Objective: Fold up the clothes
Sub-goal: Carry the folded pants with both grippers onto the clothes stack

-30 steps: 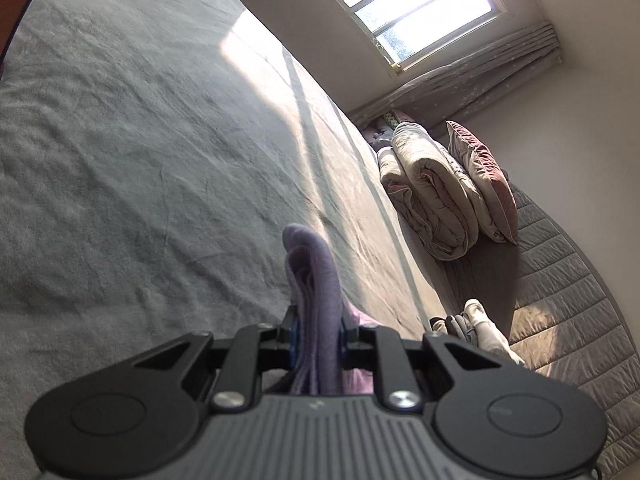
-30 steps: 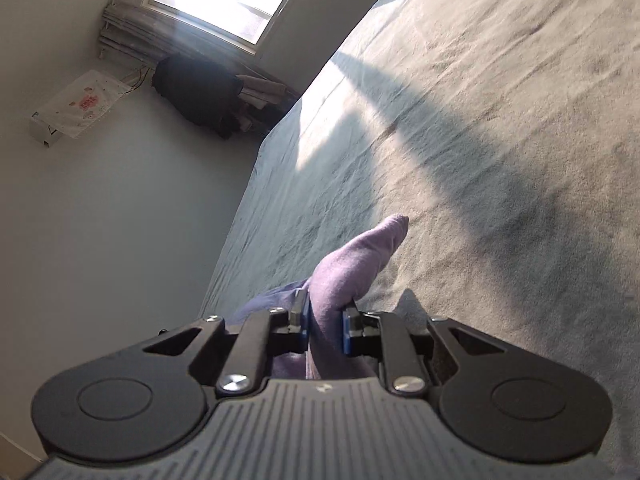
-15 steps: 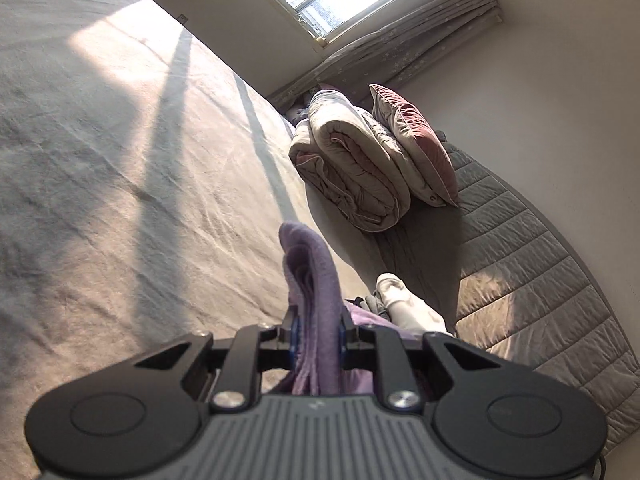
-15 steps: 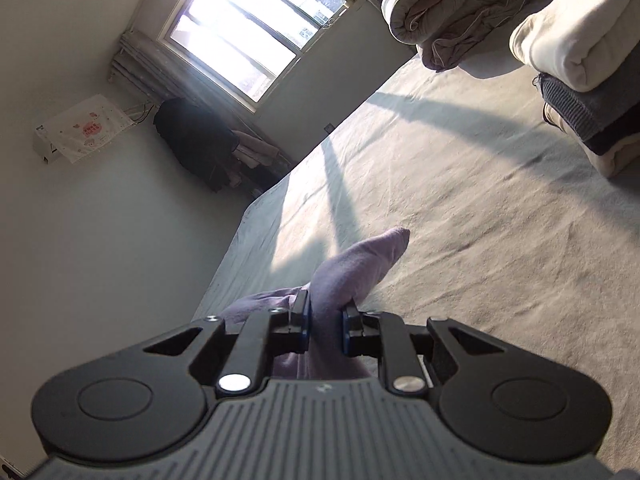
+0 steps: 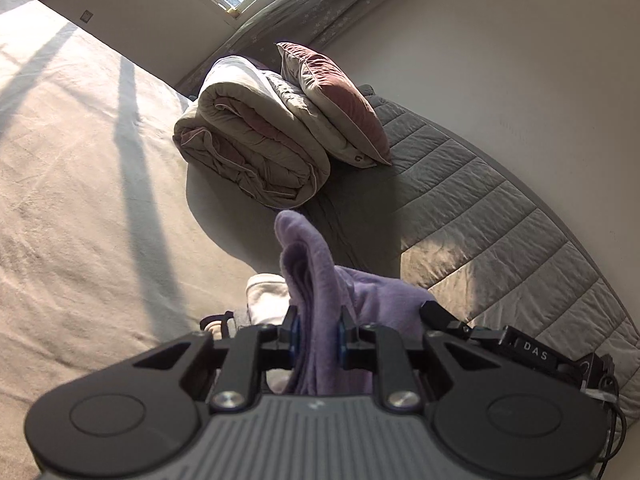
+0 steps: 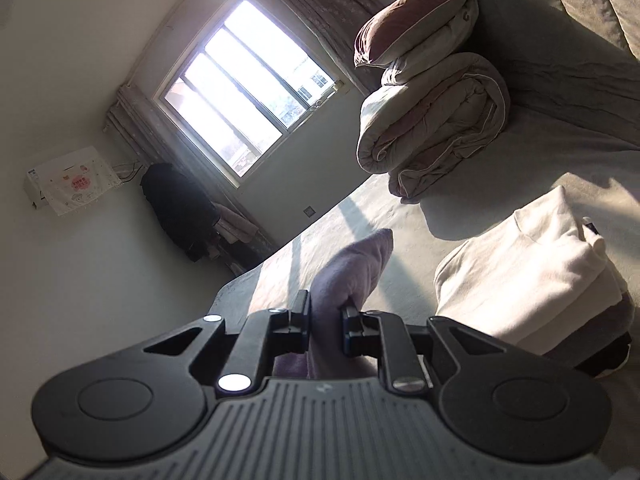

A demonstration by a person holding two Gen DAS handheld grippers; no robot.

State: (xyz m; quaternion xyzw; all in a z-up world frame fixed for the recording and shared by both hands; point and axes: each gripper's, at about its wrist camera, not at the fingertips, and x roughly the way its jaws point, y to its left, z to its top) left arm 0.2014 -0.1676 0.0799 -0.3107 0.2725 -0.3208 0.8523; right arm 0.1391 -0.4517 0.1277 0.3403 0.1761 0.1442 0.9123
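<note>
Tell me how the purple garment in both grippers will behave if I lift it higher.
Probably floppy: the purple garment bunches and folds over between the left gripper fingers, so the unheld span should sag. It looks like soft fleece, likely light. The right gripper pinches a thick wad, so slipping seems unlikely.

Was home bedroom: wide bed (image 5: 72, 184), rolled duvet (image 5: 248, 152), pillow (image 5: 336, 96), curtained window (image 6: 244, 100) upper left.
</note>
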